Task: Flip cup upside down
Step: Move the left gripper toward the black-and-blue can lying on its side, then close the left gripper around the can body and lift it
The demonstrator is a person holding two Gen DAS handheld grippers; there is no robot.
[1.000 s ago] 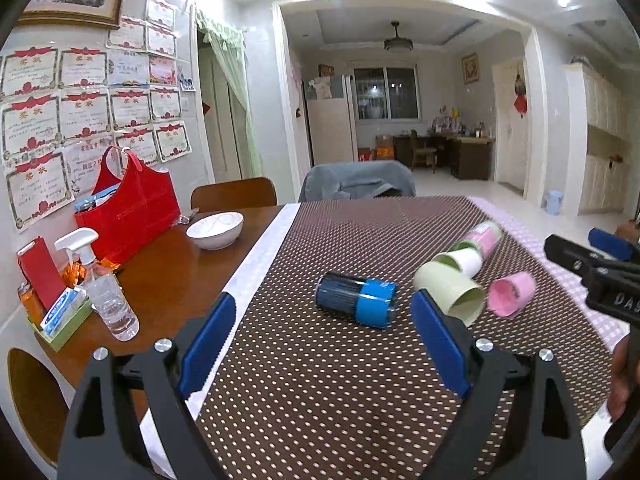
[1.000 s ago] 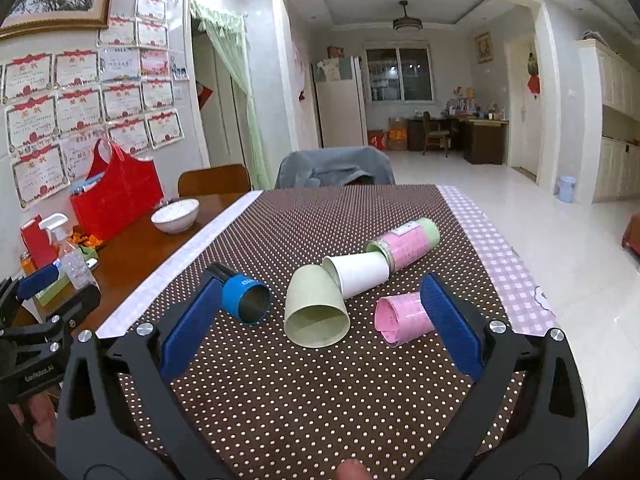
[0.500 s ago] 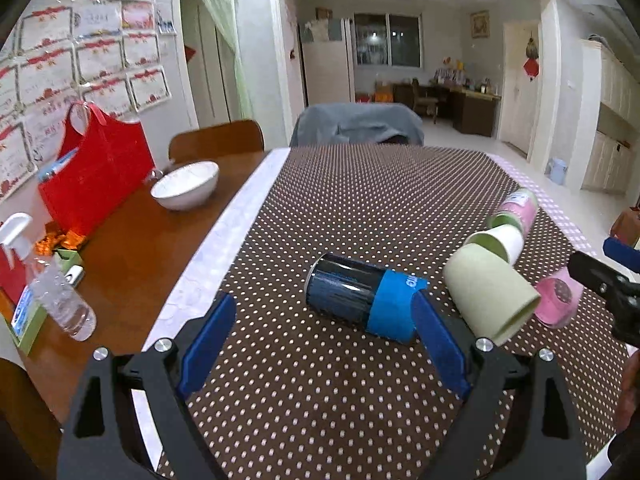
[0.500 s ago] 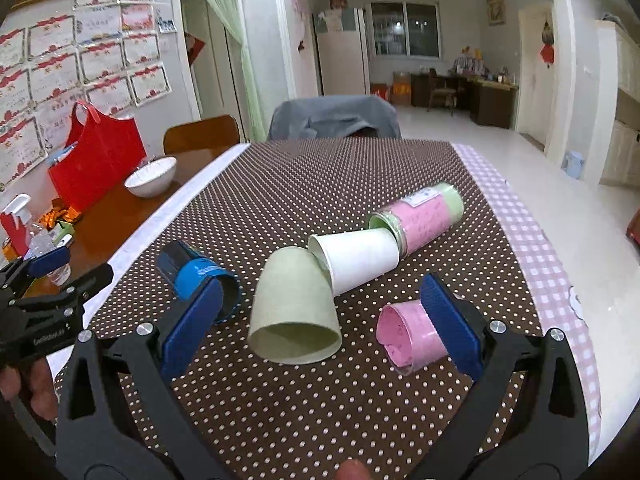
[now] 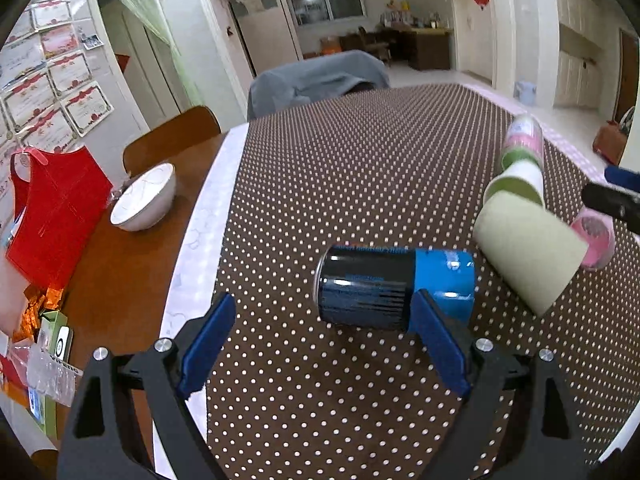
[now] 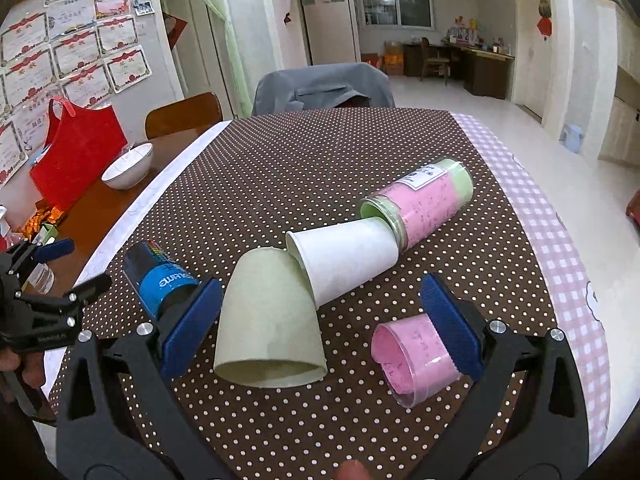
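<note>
Several cups lie on their sides on the dotted brown tablecloth (image 6: 320,168). A black-and-blue cup (image 5: 394,286) lies just ahead of my open left gripper (image 5: 320,344), near its right finger; it also shows in the right wrist view (image 6: 160,276). A pale green cup (image 6: 268,320) lies between the fingers of my open right gripper (image 6: 320,320). A white cup (image 6: 344,260), a pink-and-green cup (image 6: 420,204) and a small pink cup (image 6: 412,356) lie around it. The pale green cup (image 5: 528,252) also shows in the left wrist view.
A white bowl (image 5: 144,200) and a red bag (image 5: 52,216) stand on the bare wooden table at the left. A bottle and small boxes (image 5: 48,368) sit at the near left edge. A grey-covered chair (image 6: 324,88) stands at the far end.
Both grippers have moved forward and lower toward the cups. The black-and-blue cup looms larger before the left gripper; the pale green cup now sits between the right fingers. No cup has moved.
</note>
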